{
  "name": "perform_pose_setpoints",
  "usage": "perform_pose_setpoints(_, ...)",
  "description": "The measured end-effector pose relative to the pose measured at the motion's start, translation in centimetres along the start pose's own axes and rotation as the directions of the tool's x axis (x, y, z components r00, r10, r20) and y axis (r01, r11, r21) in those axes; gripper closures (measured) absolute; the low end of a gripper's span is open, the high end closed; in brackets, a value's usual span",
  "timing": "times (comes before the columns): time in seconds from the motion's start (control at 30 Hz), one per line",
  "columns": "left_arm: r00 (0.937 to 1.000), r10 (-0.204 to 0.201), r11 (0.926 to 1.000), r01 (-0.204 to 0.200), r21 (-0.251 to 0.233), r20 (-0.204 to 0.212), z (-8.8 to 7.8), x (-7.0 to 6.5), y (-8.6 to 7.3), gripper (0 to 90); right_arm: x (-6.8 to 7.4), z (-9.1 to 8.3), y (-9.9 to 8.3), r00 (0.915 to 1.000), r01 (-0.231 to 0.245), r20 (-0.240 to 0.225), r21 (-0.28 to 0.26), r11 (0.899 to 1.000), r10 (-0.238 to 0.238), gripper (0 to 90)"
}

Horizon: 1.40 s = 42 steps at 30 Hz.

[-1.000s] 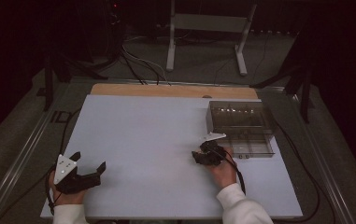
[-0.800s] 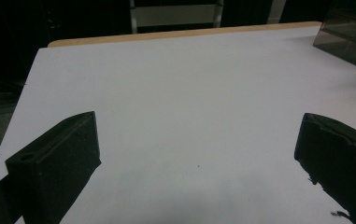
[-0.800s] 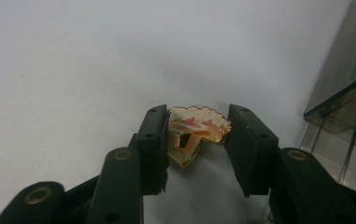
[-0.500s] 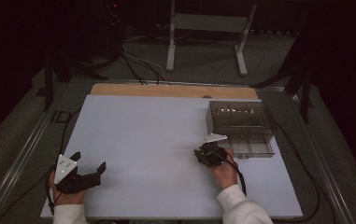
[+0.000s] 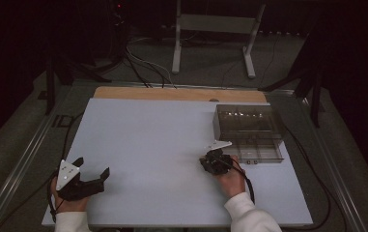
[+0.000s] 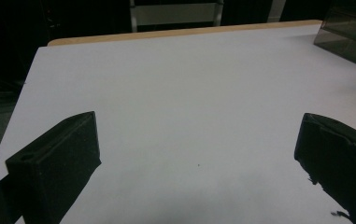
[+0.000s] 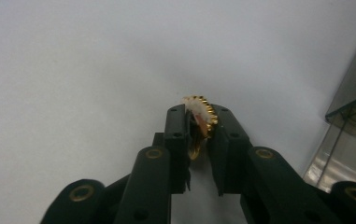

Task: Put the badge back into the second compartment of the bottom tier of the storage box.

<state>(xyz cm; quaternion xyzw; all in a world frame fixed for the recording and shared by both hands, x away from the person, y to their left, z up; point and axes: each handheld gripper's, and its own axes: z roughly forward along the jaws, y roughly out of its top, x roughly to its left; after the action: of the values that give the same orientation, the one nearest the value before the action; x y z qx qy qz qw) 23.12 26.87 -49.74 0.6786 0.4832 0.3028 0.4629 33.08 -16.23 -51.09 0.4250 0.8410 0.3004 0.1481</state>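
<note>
Left gripper [image 5: 93, 178] sits at the near-left corner of the white counter [image 5: 148, 140], held by the left hand [image 5: 68, 203]; fingers [image 6: 54, 163] spread wide, nothing between them, bare counter ahead in the left gripper view; grey three-cornered plate on top faces up in the high view.

Right gripper [image 5: 209, 162] is right of centre on the counter, held by the right hand [image 5: 232, 180], white sleeve [image 5: 251, 217] behind it; in the right gripper view [image 7: 199, 123] the fingers [image 7: 178, 135] are closed narrow on a small gold toothed piece [image 7: 202, 116], serrated rim, whitish on its upper face; looks like a small gear or crimped cap, cannot tell which; the piece sticks out just past the fingertips, above the counter surface; cannot tell if it touches the counter.

Clear compartment box [image 5: 249, 133] stands at the far-right of the counter, just beyond and right of the right gripper; its corner shows at the right edge of the right gripper view [image 7: 353, 135] and top right of the left gripper view [image 6: 348, 35]; contents too dim to make out.

Wooden strip [image 5: 176, 94] runs along the counter's far edge; metal stand [image 5: 215, 38] and cables [image 5: 143, 67] on the floor behind.
</note>
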Motion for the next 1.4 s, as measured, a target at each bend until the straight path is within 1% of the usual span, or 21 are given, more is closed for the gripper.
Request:
perform_pose_setpoints(0.13,1.0000,-0.001,1.0000,0.001,0.000,-0.001,0.0,0.0,0.0,0.7,0.1,-0.2,0.1,0.9999,-0.001,-0.015,-0.020,1.000,0.000,80.8)
perform_pose_setpoints(0.2,1.0000,0.000,1.0000,0.000,0.000,0.000,0.0,0.0,0.0,0.7,0.0,-0.3,0.1,0.9999,0.000,-0.015,-0.020,1.000,-0.001,80.8)
perform_pose_setpoints(0.27,1.0000,0.000,1.0000,0.000,0.001,0.000,0.0,0.0,0.0,0.7,-0.1,-0.2,0.1,0.9997,-0.009,-0.022,-0.023,1.000,0.009,81.0)
perform_pose_setpoints(0.33,1.0000,-0.001,1.0000,0.001,0.000,-0.001,0.0,0.0,0.0,0.7,-0.1,-0.3,0.0,0.9996,-0.021,-0.022,-0.021,1.000,0.020,81.0)
perform_pose_setpoints(0.57,1.0000,-0.002,1.0000,0.002,0.000,-0.001,0.0,0.0,0.0,0.7,0.0,-0.7,0.2,0.9995,-0.021,-0.024,-0.047,0.999,0.020,81.1)
perform_pose_setpoints(0.73,1.0000,-0.002,1.0000,0.002,0.001,-0.001,0.0,0.0,0.0,0.7,-0.1,-1.0,0.3,0.9990,-0.034,-0.033,-0.059,0.998,0.032,81.1)
perform_pose_setpoints(0.93,1.0000,-0.003,1.0000,0.003,0.002,0.000,0.1,0.0,-0.1,0.7,-0.3,-1.4,0.4,0.9987,-0.042,-0.032,-0.074,0.996,0.039,81.1)
perform_pose_setpoints(1.4,1.0000,-0.002,1.0000,0.002,0.001,-0.003,0.1,0.0,-0.1,0.7,-0.5,-2.4,0.7,0.9974,-0.062,-0.045,-0.122,0.991,0.057,81.1)
